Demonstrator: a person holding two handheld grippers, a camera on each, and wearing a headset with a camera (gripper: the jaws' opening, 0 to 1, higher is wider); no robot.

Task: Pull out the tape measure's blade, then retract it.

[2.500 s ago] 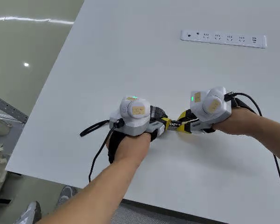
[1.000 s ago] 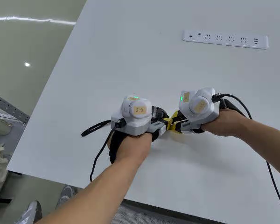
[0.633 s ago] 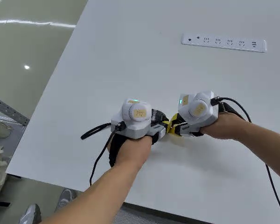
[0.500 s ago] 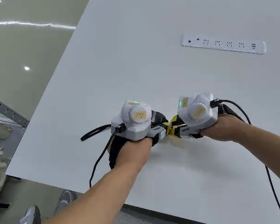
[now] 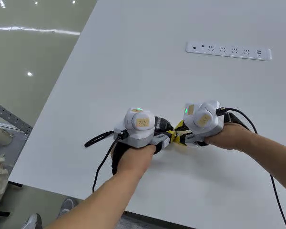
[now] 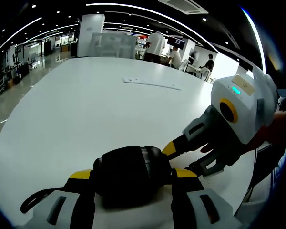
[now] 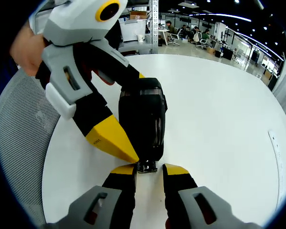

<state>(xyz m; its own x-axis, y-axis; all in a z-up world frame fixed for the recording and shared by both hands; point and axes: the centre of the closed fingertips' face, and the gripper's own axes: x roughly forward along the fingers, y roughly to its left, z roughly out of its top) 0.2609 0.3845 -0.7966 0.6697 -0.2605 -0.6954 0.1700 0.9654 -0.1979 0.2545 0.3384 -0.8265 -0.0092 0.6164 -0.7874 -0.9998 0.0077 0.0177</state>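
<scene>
Near the front edge of the white table [image 5: 133, 57], the tape measure [image 7: 142, 114] sits between the two hand-held grippers, which meet almost tip to tip; its black case has its long axis running from one gripper to the other, roughly along the table's near edge in the head view; the mouth end, with the metal end hook [image 7: 147, 166], points toward the right gripper [image 7: 148, 168], and the rounded back end points toward the left gripper [image 6: 132, 174]; almost no blade shows beyond the mouth; whether the case rests on the table surface cannot be told. Left gripper: jaws spread to the width of the case, yellow tips pressed against its two flanks, case clamped between them. Right gripper: jaws drawn nearly together, a narrow gap remaining, tips set against either side of the end hook right at the case mouth. A white power strip [image 5: 228, 50] lies well apart, toward the far side of the table.
</scene>
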